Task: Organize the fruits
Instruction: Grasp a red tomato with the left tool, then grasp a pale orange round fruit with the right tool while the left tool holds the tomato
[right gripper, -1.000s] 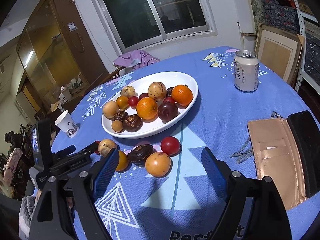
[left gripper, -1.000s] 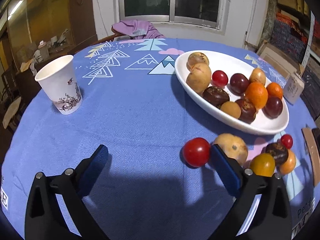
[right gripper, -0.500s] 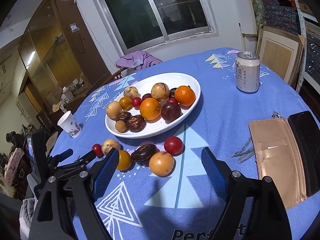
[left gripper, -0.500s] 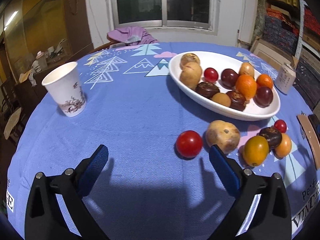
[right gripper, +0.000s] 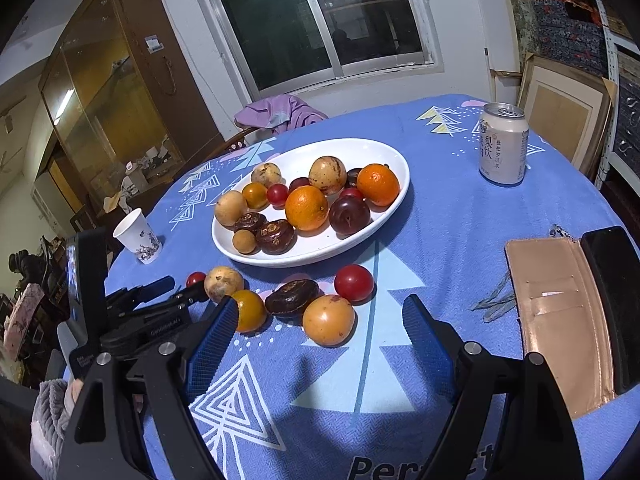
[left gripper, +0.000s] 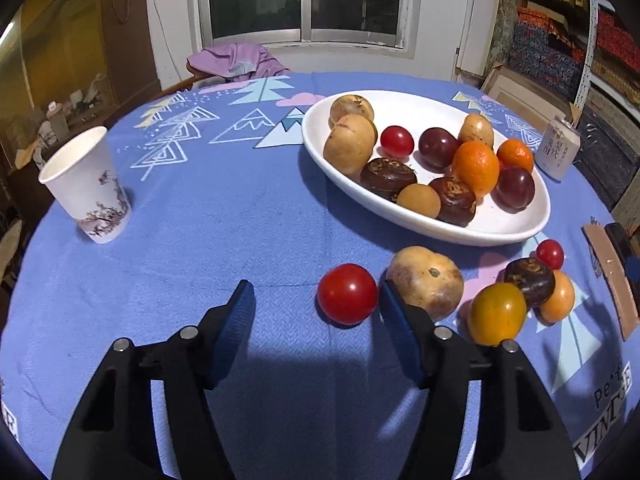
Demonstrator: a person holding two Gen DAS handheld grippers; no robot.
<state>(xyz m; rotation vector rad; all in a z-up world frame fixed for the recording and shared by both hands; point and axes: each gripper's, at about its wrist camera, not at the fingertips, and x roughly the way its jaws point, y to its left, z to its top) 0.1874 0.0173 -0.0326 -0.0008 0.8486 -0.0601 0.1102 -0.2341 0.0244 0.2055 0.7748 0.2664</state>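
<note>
Fruits lie in two groups on the blue-clothed worktop (left gripper: 224, 216): most sit in the white oval dish (left gripper: 516, 229), and six loose ones rest on the cloth just in front of it. Nearest the left tool (left gripper: 316, 304) is a red tomato (left gripper: 347, 294), with a tan round fruit (left gripper: 426, 280) just beside it on the right. The left tool's jaws have just been closing and now stand at a middling width; the tomato lies between the blue pads, close against the right-hand one, though the fisheye view makes it hard to say whether that pad touches it, and the left pad is plainly clear of it. The right tool (right gripper: 316, 320) hangs wide and empty, with an orange-yellow fruit (right gripper: 329, 320) between its pads and a dark brown one (right gripper: 292, 298) behind. The step in hand looks like grasping the tomato to move it to the dish. The next move calls for centring the tomato between the pads, then closing gently so that the smooth round fruit neither rolls away nor bruises, without nudging the tan fruit.
</note>
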